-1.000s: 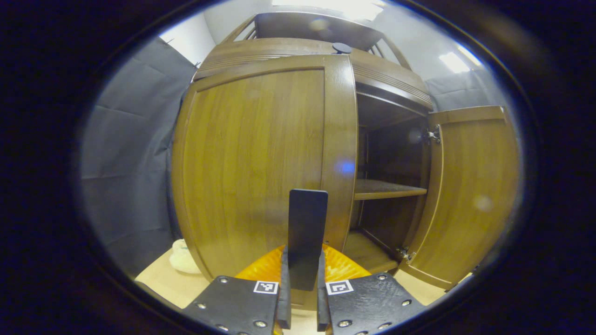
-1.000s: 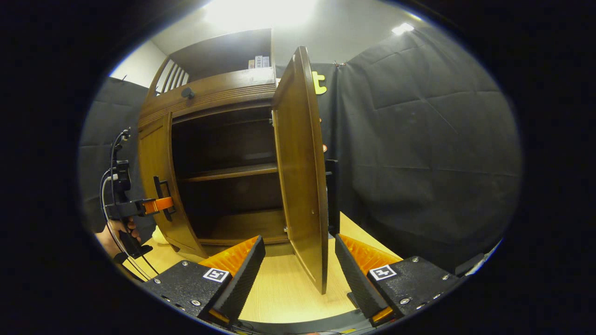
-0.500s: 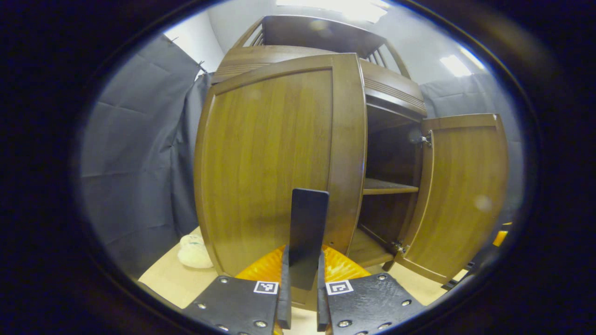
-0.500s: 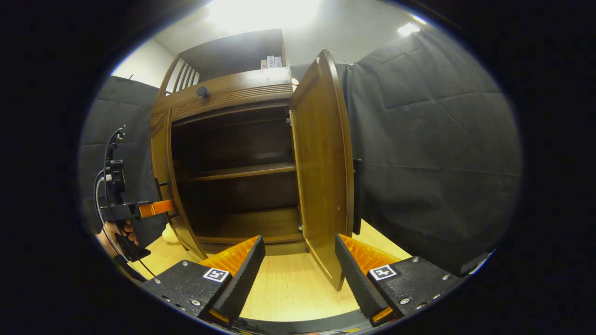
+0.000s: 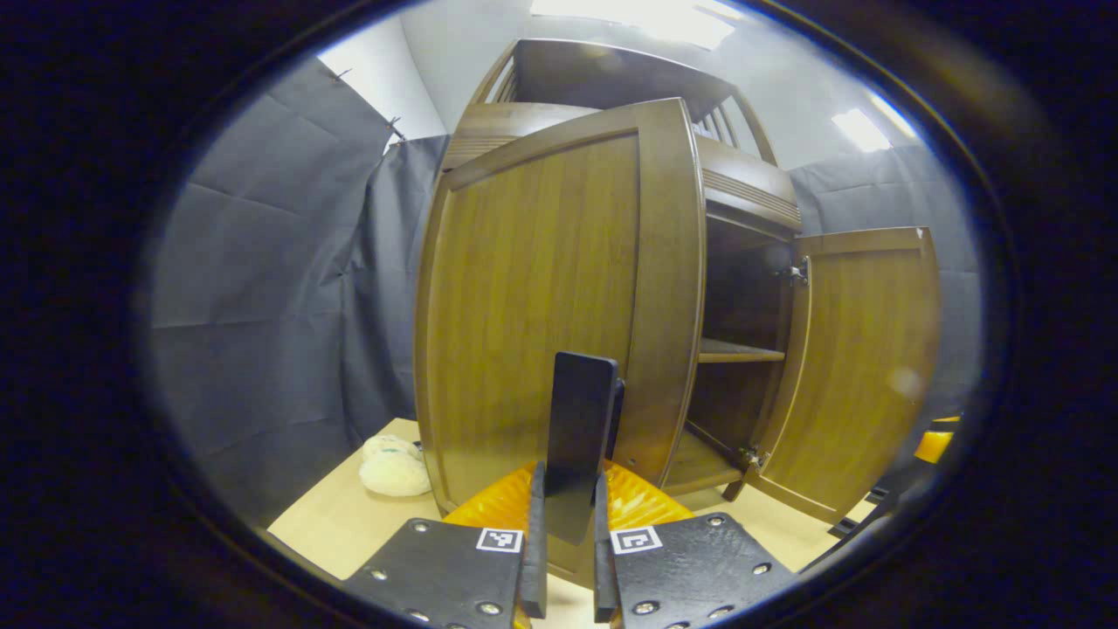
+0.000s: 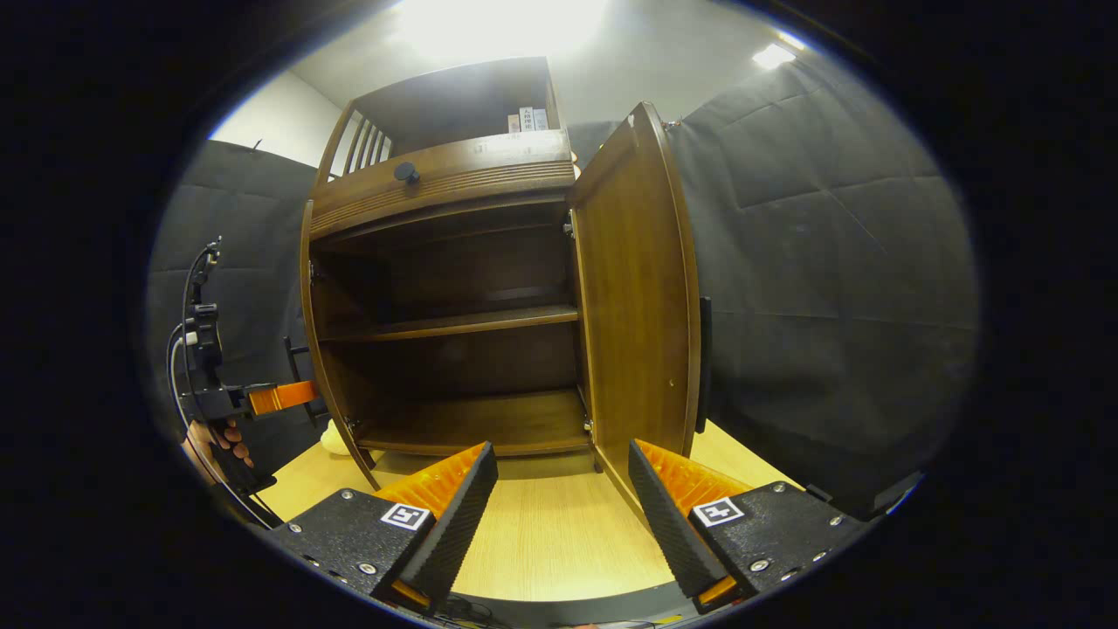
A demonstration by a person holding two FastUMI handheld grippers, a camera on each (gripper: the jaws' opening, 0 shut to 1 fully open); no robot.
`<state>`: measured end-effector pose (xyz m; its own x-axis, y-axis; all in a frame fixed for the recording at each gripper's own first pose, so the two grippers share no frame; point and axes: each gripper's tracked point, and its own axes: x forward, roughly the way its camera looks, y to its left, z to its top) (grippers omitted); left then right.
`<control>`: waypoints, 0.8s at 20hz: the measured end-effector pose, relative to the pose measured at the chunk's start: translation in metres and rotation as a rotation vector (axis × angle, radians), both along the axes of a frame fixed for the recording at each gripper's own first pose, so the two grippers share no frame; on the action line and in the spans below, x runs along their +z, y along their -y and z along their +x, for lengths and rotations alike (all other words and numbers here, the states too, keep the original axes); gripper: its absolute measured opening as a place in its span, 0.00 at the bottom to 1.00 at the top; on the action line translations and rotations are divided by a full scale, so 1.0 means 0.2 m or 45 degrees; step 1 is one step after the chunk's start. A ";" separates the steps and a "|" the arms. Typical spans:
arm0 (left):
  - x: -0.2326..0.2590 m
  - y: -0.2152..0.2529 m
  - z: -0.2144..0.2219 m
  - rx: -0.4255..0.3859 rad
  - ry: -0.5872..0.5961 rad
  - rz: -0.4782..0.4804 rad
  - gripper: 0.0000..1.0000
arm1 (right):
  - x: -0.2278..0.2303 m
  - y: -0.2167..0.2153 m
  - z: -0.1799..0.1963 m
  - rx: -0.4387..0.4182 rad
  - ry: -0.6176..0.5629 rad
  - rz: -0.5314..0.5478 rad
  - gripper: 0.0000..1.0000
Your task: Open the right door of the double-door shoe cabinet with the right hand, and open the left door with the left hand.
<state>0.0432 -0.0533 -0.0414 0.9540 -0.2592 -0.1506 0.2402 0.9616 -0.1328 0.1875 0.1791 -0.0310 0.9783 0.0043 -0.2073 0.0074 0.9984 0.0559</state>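
The brown wooden shoe cabinet (image 6: 445, 175) stands on a light table with both doors swung out. In the left gripper view the left door (image 5: 541, 297) faces me, and my left gripper (image 5: 569, 480) is shut on its black handle (image 5: 578, 411). The right door (image 5: 860, 367) stands open beyond it. In the right gripper view my right gripper (image 6: 559, 489) is open with nothing between its fingers, just short of the right door (image 6: 638, 297), whose black handle (image 6: 704, 362) shows behind its outer edge. The left door (image 6: 311, 332) appears edge-on, with the left gripper (image 6: 279, 397) and a hand (image 6: 214, 437) beside it.
Inside the cabinet a shelf (image 6: 463, 323) crosses the middle above the bottom board (image 6: 472, 424). A black knob (image 6: 406, 171) sits on the drawer front above. A white plush lump (image 5: 393, 467) lies on the table (image 6: 533, 542) left of the cabinet. Black cloth walls surround the booth.
The left door has swung further open with my left gripper on its handle. The right door has opened wider and no longer sits between my right gripper's open fingers.
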 end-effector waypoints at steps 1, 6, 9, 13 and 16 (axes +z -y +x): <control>0.00 0.00 0.00 0.005 -0.003 -0.001 0.28 | 0.00 -0.02 -0.01 0.007 -0.002 0.005 0.94; 0.00 -0.01 0.01 0.039 -0.005 -0.011 0.28 | 0.01 -0.09 0.00 0.051 0.011 0.006 0.92; 0.00 -0.02 0.01 0.051 0.003 -0.002 0.28 | 0.02 -0.11 -0.01 0.060 0.023 0.000 0.94; -0.01 -0.03 0.02 0.076 0.007 0.007 0.27 | 0.02 -0.14 -0.02 0.072 0.016 0.010 0.93; -0.01 -0.05 0.03 0.123 0.023 -0.002 0.27 | 0.02 -0.18 -0.03 0.088 0.016 0.009 0.94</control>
<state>0.0486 -0.0440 -0.0427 0.9772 -0.1661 -0.1326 0.1489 0.9802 -0.1306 0.1818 0.2145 -0.0267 0.9781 0.0736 -0.1946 -0.0625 0.9961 0.0625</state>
